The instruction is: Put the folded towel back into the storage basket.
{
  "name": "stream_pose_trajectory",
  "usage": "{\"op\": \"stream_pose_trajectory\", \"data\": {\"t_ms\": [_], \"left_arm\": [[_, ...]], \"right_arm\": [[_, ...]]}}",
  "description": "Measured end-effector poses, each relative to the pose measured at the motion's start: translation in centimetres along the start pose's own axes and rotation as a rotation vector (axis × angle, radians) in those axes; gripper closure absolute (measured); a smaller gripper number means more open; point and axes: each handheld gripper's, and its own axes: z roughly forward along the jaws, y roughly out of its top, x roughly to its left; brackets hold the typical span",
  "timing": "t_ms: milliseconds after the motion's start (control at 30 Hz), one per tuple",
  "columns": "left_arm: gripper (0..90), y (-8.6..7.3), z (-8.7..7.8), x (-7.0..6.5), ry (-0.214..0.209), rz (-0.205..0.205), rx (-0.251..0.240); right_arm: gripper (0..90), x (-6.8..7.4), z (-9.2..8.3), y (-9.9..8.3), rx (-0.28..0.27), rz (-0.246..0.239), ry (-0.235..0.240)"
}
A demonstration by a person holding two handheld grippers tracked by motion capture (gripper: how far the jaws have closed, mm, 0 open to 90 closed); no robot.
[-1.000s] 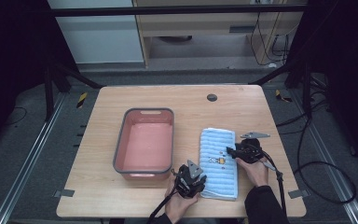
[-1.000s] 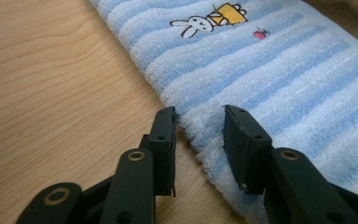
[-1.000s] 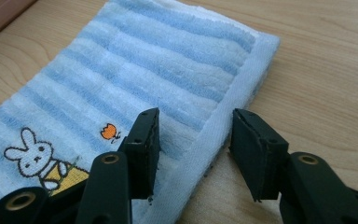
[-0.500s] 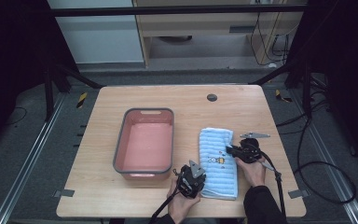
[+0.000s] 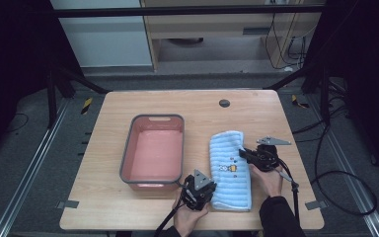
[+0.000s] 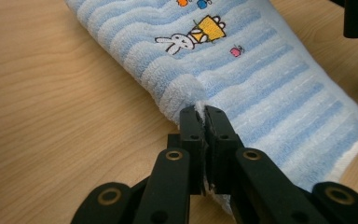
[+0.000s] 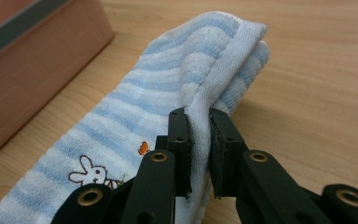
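Note:
A folded blue-and-white striped towel [image 5: 231, 168] with a small rabbit picture lies on the wooden table [image 5: 128, 217], right of a pink bin [image 5: 154, 150]. My left gripper [image 5: 206, 190] is shut on the towel's near left edge; in the left gripper view its jaws pinch the towel [image 6: 242, 70] fold tightly. My right gripper [image 5: 243, 154] is shut on the towel's right edge, about midway along. In the right gripper view the towel [image 7: 177, 88] hem passes up between the jaws and stands lifted off the table.
The pink bin [image 7: 32, 56] with a grey rim stands close to the towel's left side. A dark round hole [image 5: 224, 103] sits near the table's far edge. Cables trail from both grippers toward the table's near edge.
My right gripper has moved left onto the towel's right edge and shut on it. The left gripper has stayed shut on the near left edge.

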Motion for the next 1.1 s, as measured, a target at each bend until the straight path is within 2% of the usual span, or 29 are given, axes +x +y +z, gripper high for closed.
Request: {"op": "stream_pose_trajectory", "data": {"t_ms": [367,500,767,1100], "left_arm": [[86.3,1.5,-2.7,-0.1,-0.031,0.015,-0.071],[86.3,2.2,-3.6,-0.1,-0.024,0.034,-0.087],[86.3,3.3,-5.2,0.4,-0.005,0.052,-0.108],[86.3,5.1,-7.9,0.5,0.013,0.077,-0.169]], "right_arm": [[80.6,1.2,-2.3,1.7,-0.068,-0.04,0.016],[80.6,1.5,-2.9,2.1,-0.097,-0.04,0.016],[80.7,2.5,-3.2,3.0,-0.119,-0.046,0.009],[80.8,4.3,-4.6,6.0,-0.168,-0.09,0.001]]}}
